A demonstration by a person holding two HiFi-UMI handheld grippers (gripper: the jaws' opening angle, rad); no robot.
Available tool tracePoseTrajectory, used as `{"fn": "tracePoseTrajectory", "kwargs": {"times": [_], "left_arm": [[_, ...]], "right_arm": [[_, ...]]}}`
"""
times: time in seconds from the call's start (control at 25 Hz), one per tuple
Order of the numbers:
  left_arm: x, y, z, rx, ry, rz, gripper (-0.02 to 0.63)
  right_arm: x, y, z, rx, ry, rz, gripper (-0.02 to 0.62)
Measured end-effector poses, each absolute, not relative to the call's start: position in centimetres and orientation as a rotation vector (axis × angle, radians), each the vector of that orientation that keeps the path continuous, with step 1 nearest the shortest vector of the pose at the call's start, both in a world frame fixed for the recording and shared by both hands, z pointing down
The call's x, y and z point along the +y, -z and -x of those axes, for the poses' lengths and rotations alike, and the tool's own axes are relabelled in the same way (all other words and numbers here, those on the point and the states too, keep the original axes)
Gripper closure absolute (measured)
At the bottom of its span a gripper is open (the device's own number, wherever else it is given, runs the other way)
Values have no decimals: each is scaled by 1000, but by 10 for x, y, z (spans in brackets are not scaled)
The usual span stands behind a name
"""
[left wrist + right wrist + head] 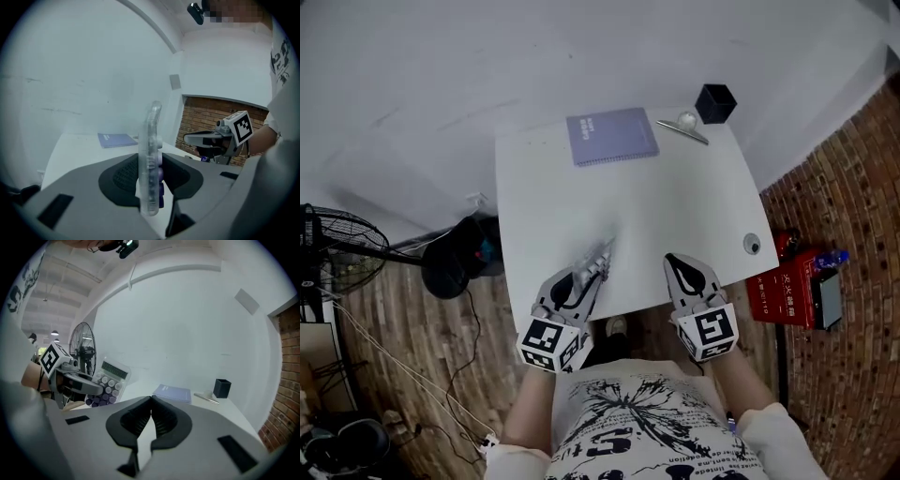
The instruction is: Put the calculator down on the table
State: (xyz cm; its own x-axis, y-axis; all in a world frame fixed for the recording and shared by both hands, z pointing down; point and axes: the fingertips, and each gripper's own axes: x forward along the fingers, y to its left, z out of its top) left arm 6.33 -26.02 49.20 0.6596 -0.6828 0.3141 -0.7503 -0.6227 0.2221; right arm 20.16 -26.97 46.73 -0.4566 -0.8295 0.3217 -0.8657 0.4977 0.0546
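Observation:
A clear-cased calculator (150, 159) with round purple and white keys stands on edge between my left gripper's pads. My left gripper (584, 277) is shut on it, over the near edge of the white table (675, 206). The calculator (602, 255) juts forward from the jaws. From the right gripper view the calculator (108, 379) shows face-on at the left, with its display uppermost. My right gripper (682, 272) hovers at the table's near edge, right of the left one; its pads meet with nothing between them.
A purple spiral notebook (612, 136) lies at the table's far side, with a metal clip (682, 127) and a black cube-shaped holder (715, 103) to its right. A cable hole (752, 245) sits near the right edge. Fan (333, 248) left, red box (783, 291) right, both on the floor.

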Motion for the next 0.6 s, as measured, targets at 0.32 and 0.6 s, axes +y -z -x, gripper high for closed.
{"fn": "tracePoseTrajectory", "kwargs": {"times": [0.32, 0.6], "left_arm": [[-309, -557, -61, -1061, -350, -2376, 463], [-327, -590, -70, -1031, -390, -2280, 462]], "right_arm": [[-319, -500, -186, -2435, -241, -1349, 580], [-341, -522, -185, -2433, -292, -1284, 580]]}}
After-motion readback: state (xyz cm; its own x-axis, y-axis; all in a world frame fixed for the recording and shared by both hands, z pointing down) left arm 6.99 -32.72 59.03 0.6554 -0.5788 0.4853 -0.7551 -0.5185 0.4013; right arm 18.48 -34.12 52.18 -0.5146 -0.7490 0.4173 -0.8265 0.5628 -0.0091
